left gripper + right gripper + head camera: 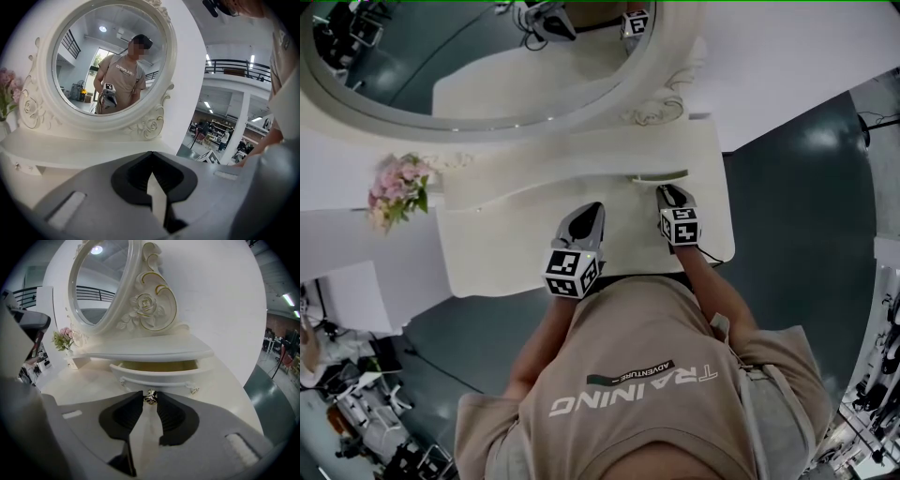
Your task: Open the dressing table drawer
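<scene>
My left gripper (152,155) hangs closed and empty near the tabletop's (487,246) front edge. The drawer (157,376), at the tabletop's back right under the mirror shelf, stands part open. My right gripper (669,193) is pinched on its small knob (150,397). Only the jaw tips hold it, so I reckon a skewed pull could slip them off or jam the drawer.
</scene>
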Available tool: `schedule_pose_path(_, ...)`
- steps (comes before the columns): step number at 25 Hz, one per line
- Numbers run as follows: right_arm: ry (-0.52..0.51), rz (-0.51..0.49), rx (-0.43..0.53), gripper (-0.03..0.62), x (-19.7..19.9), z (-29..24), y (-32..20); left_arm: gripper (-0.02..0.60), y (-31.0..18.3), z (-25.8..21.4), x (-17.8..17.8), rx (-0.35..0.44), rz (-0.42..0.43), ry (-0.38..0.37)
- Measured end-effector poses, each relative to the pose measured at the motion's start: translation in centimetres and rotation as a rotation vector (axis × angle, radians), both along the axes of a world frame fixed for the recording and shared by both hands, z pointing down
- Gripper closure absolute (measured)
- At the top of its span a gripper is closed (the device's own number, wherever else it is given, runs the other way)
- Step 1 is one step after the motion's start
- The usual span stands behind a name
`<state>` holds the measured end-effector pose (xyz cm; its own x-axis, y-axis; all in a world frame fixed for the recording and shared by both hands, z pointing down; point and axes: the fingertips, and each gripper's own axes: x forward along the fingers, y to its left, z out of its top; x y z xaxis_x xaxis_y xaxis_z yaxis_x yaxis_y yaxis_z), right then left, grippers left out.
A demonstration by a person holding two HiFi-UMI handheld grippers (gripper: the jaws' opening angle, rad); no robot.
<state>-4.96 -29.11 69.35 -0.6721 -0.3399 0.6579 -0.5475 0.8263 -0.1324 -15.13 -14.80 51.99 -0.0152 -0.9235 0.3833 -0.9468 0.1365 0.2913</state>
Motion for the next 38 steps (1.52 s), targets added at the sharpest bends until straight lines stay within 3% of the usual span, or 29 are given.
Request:
schedule_pose_path(25, -0.022, -0.030, -0.013, 0.494, 1.4, 0.1, 2.1, 0.563, 0.9, 0.4, 1.6, -0.001, 0.010, -0.004)
schedule_pose_path(29, -0.036, -0.051, -0.028, 0.432, 1.8, 0.1, 2.8, 0.563, 1.0, 0.6, 1.9, -0.006, 0.016, 0.000)
schedule_pose_path(35, -0.025, -0.098, -0.016, 0.425, 3.0, -0.8, 4.0, 0.563, 0.4, 0.4, 1.6, 0.011, 0.022, 0.008)
schedule_pose_path(36, -0.023, -0.112, -0.006, 0.435, 3.3, -1.2, 4.2, 0.563, 0.2, 0.3, 1.6, 0.016, 0.025, 0.006)
schedule_pose_path(38, -0.030, -0.151, 0.025, 0.514, 3.6, -2.4, 4.6, 0.563, -0.1, 0.0, 1.6, 0.024, 0.032, 0.001)
